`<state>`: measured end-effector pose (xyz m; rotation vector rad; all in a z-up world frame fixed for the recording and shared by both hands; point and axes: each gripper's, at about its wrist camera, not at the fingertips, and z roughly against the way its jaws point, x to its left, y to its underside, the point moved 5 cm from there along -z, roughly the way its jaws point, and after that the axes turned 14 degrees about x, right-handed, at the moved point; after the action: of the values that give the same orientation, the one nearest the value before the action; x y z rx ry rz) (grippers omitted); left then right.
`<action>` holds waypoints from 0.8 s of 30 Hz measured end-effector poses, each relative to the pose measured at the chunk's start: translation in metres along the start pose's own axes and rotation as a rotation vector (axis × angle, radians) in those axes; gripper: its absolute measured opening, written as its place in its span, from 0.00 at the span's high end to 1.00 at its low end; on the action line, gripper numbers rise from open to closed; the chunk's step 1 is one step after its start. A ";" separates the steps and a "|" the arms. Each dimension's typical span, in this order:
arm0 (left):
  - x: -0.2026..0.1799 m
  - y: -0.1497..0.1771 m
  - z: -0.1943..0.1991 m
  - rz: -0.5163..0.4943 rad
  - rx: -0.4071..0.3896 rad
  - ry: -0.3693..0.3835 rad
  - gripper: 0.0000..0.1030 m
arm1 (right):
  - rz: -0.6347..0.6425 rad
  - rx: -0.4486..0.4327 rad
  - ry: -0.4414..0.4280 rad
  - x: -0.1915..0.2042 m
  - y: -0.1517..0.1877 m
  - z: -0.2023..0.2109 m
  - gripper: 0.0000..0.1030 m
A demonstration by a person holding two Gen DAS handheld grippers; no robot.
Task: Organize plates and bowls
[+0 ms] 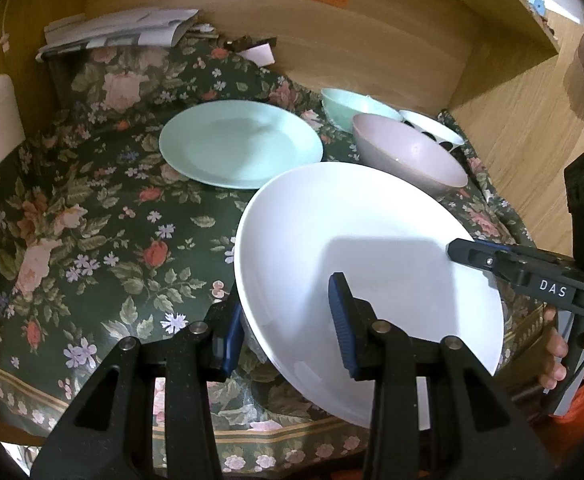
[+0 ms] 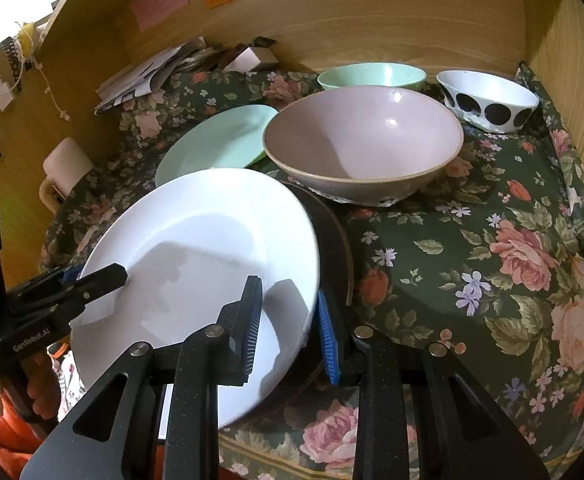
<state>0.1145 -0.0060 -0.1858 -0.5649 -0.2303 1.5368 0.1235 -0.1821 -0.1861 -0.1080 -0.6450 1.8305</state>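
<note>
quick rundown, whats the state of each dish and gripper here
white plate: tilted, gripped at both rims
left gripper: shut on its left rim
right gripper: shut on its right rim
mint plate: flat, empty
pink bowl: upright, empty
mint bowl: upright
dotted bowl: upright

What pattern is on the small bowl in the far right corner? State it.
The small white bowl has large black dots around its outside; its inside is plain white. The right wrist view shows it best.
</note>
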 end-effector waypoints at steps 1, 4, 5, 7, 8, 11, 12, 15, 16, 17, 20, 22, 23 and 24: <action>0.000 0.000 -0.001 0.003 0.003 -0.001 0.63 | 0.000 0.003 -0.001 0.000 0.000 -0.001 0.76; 0.003 -0.001 -0.005 0.012 0.015 -0.006 0.63 | 0.002 0.013 -0.001 0.001 -0.001 -0.005 0.76; 0.004 -0.002 -0.006 0.014 0.018 -0.006 0.63 | 0.003 0.013 -0.003 0.001 -0.001 -0.005 0.76; 0.005 -0.003 -0.008 0.019 0.020 -0.007 0.63 | 0.006 0.011 -0.001 0.001 -0.002 -0.006 0.76; 0.005 -0.003 -0.009 0.019 0.019 -0.008 0.63 | 0.008 0.008 0.005 0.001 -0.002 -0.006 0.76; 0.005 -0.005 -0.011 0.013 0.019 -0.014 0.63 | 0.015 0.005 0.017 0.001 -0.004 -0.007 0.76; 0.005 -0.006 -0.012 0.011 0.019 -0.018 0.63 | 0.017 0.006 0.018 0.001 -0.004 -0.007 0.76; 0.007 -0.009 -0.014 0.010 0.025 -0.011 0.63 | 0.027 0.012 0.020 0.000 -0.005 -0.007 0.75; 0.007 -0.009 -0.014 0.010 0.027 -0.009 0.63 | 0.030 0.014 0.021 0.001 -0.005 -0.006 0.74; 0.007 -0.010 -0.015 0.009 0.029 -0.007 0.63 | 0.034 0.016 0.025 0.001 -0.005 -0.006 0.74; 0.008 -0.011 -0.017 0.011 0.037 0.001 0.62 | 0.039 0.022 0.029 0.001 -0.005 -0.005 0.74; 0.007 -0.012 -0.018 0.013 0.042 0.004 0.62 | 0.041 0.024 0.028 0.001 -0.004 -0.004 0.74; 0.007 -0.013 -0.019 0.011 0.044 0.004 0.62 | 0.040 0.025 0.028 0.000 -0.004 -0.003 0.74; 0.007 -0.014 -0.020 0.011 0.046 0.004 0.62 | 0.038 0.023 0.029 -0.001 -0.004 -0.002 0.74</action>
<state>0.1363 -0.0020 -0.1976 -0.5333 -0.1889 1.5476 0.1277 -0.1814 -0.1865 -0.1320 -0.6051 1.8694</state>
